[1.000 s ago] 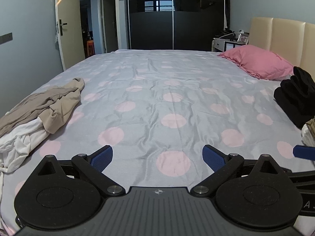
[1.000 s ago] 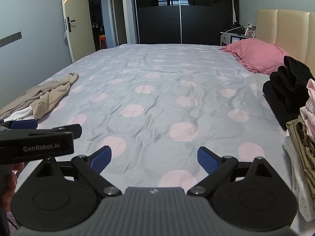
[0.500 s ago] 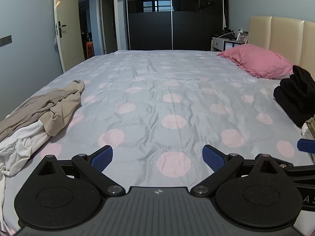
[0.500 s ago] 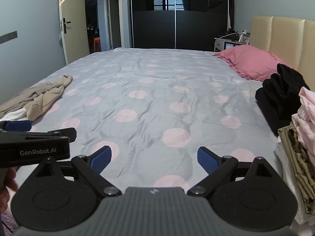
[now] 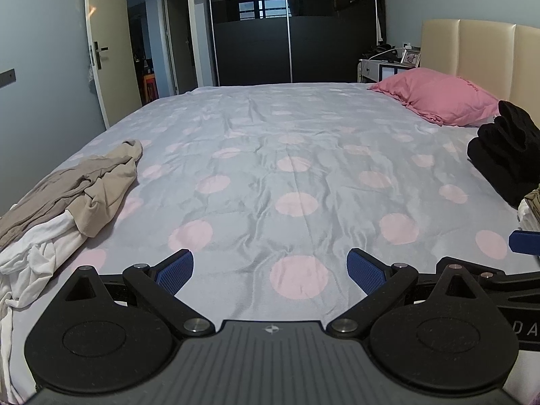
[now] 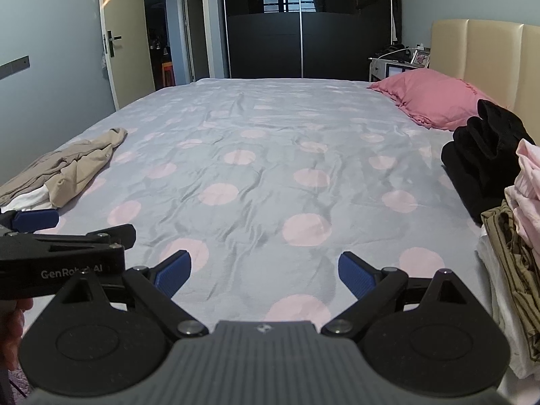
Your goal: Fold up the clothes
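A crumpled beige garment (image 5: 84, 185) lies on a white one (image 5: 37, 249) at the bed's left edge; the right wrist view shows that beige garment (image 6: 67, 165) too. Folded black clothes (image 5: 506, 155) sit at the right, and in the right wrist view the black clothes (image 6: 482, 155) stand behind a stack of pink (image 6: 528, 182), olive (image 6: 513, 246) and white pieces. My left gripper (image 5: 270, 271) hangs open over the sheet, holding nothing. My right gripper (image 6: 263, 273) is open too, empty, to the right of the left one.
The bed (image 5: 287, 155) carries a grey sheet with pink dots. A pink pillow (image 5: 438, 98) rests by the beige headboard (image 5: 472, 47). A dark wardrobe (image 5: 290, 33), an open door (image 5: 104, 60) and a bedside table (image 5: 381, 67) stand beyond.
Both grippers have shifted slightly; the right wrist view has swung a little left and back, showing more of the clothes stack at the right. Both stay open and empty.
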Tool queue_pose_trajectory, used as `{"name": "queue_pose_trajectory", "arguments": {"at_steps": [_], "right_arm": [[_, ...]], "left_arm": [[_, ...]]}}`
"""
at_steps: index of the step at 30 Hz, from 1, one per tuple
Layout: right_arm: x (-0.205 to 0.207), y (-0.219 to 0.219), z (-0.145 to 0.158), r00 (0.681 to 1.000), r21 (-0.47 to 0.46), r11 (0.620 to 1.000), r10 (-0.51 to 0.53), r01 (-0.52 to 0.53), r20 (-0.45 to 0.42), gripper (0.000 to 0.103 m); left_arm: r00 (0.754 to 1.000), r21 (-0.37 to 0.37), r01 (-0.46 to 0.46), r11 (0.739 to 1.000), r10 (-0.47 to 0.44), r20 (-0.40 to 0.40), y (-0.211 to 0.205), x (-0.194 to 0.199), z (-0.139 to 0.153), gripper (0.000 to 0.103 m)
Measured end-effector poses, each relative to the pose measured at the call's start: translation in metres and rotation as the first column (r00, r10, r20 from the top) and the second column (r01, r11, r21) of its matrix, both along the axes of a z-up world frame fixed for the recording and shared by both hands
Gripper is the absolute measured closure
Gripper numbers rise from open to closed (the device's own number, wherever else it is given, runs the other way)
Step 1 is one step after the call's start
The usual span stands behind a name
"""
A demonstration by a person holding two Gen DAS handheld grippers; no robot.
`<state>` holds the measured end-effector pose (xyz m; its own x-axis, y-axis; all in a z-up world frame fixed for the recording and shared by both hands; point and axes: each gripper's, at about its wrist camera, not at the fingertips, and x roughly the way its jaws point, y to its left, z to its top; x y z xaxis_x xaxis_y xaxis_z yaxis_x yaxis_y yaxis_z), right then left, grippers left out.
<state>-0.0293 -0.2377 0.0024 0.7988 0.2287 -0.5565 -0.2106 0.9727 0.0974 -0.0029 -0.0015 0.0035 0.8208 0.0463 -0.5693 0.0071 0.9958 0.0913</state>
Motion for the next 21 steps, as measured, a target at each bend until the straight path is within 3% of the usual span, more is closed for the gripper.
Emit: {"name": "queue_pose_trajectory", "arguments": {"at_steps": [21], "right_arm": [[-0.002,-0.034,-0.004,0.999,-0.016,0.999,0.045,-0.045,0.005,0.008]], "left_arm": [[1.0,-0.017,-0.01,1.0,0.009,-0.017,0.005,0.0,0.0,0.004]]}}
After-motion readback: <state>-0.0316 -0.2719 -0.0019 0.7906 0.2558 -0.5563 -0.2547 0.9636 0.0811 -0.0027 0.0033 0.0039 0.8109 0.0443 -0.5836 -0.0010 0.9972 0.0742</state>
